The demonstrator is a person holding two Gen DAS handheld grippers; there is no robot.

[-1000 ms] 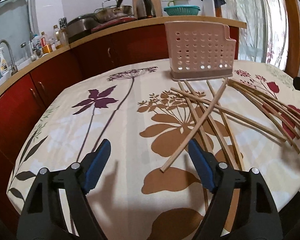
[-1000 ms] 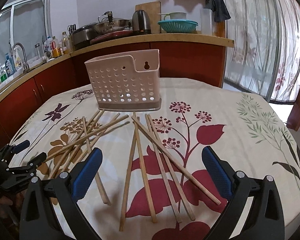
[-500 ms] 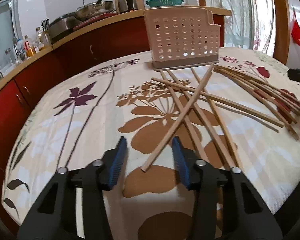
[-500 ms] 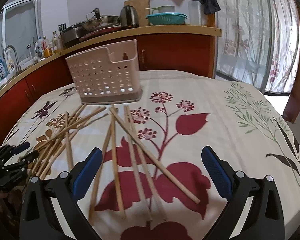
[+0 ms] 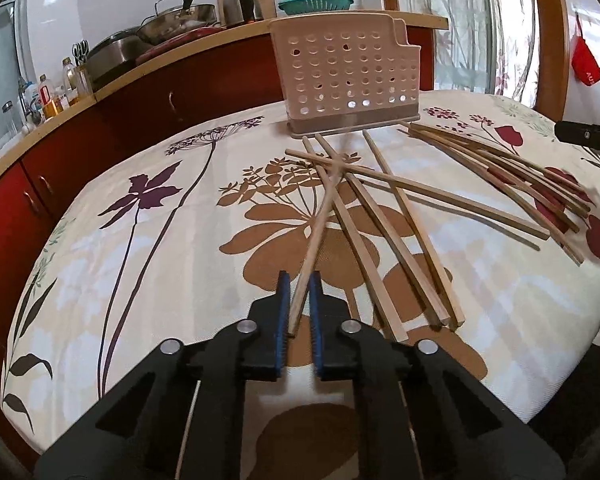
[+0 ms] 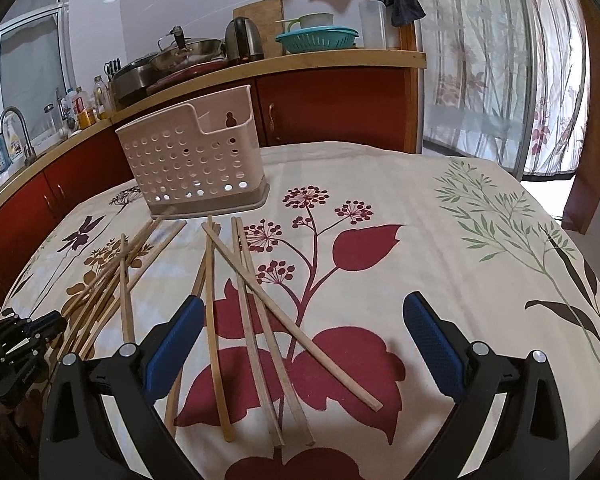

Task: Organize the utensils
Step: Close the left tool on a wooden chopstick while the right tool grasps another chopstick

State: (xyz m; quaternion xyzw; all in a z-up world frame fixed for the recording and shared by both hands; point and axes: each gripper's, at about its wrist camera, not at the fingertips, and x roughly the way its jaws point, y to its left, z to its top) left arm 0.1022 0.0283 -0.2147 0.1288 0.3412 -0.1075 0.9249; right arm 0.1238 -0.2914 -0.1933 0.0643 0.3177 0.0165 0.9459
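Several wooden chopsticks lie scattered on the floral tablecloth (image 5: 160, 248), in front of a pink perforated utensil holder (image 5: 346, 76), which also shows in the right wrist view (image 6: 196, 164). My left gripper (image 5: 298, 280) is shut on the near end of one chopstick (image 5: 320, 216) that runs up toward the holder. My right gripper (image 6: 300, 320) is open and empty, hovering over a second bunch of chopsticks (image 6: 240, 300) on the red flower print. The left gripper also shows at the left edge of the right wrist view (image 6: 28, 332).
A red kitchen counter (image 6: 332, 92) curves behind the table with pans, a kettle (image 6: 242, 40), a teal colander (image 6: 318, 38) and bottles. The table's rounded edge drops off close to both grippers. Curtained windows stand at the right.
My left gripper moved forward and closed its jaws from wide open onto the end of one chopstick. My right gripper shifted right and stayed open.
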